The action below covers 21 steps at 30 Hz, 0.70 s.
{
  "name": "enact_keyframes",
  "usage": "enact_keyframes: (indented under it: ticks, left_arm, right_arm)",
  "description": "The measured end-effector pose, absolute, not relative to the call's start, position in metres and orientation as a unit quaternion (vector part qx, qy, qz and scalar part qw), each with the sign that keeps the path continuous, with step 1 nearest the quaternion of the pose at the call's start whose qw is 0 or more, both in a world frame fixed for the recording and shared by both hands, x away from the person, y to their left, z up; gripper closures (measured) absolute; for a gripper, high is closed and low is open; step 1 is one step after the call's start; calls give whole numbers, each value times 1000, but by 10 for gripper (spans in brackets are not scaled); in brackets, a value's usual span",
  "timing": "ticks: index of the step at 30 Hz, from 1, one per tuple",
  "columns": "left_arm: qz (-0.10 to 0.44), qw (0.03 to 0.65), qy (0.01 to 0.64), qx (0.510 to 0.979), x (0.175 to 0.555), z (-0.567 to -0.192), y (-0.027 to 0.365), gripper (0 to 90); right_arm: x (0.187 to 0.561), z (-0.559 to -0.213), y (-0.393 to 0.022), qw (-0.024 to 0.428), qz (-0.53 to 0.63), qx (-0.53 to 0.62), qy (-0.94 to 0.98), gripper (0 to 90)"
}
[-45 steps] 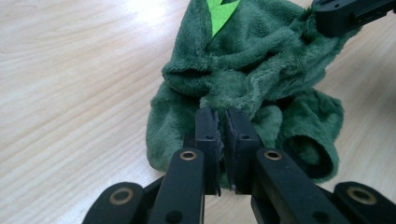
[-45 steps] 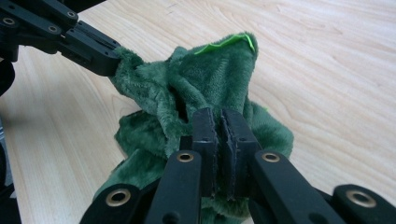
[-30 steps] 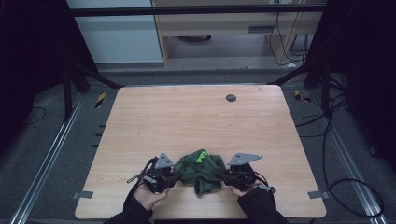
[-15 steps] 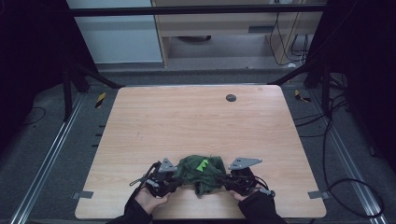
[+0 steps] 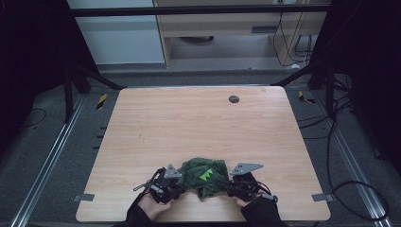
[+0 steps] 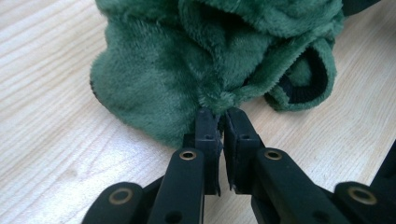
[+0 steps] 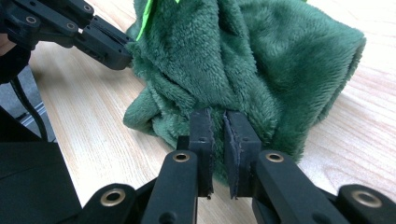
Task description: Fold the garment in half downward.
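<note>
We see the green fleece garment (image 5: 204, 176) bunched at the six o'clock edge of the bench (image 5: 198, 127). Our left tool (image 6: 218, 116) has its jaws nearly together, pinching a fold at the garment's nine o'clock side. Our right tool (image 7: 216, 116) is clamped narrow on fleece at three o'clock. Both hands lie low, facing inward.
</note>
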State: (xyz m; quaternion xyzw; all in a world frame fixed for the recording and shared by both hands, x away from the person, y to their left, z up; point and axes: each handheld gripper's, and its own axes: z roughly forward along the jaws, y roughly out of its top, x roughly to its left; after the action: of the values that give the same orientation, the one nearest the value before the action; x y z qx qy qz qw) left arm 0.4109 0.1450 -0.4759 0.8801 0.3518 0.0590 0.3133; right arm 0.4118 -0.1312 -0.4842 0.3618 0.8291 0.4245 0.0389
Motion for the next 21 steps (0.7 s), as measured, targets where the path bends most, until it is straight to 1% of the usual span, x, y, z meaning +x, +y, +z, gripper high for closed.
enact_keyframes:
  ticks: [4,8,17,21]
  left_arm:
    - [54,306,350,884,411,-479,144,846]
    - [55,311,350,882,411,-477,144,844]
    - [75,345,362,863,412,-452,161,785]
    - [88,357,370,853,413,-441,171,778]
  right_arm:
    - [412,-486,-130,36,419,360,832,815]
    - [412,-486,-131,35,418,358,834,800]
    - [413,-472,-140,45,452,366,813,777]
    - [413,-465,-147,53,462,374,803,771]
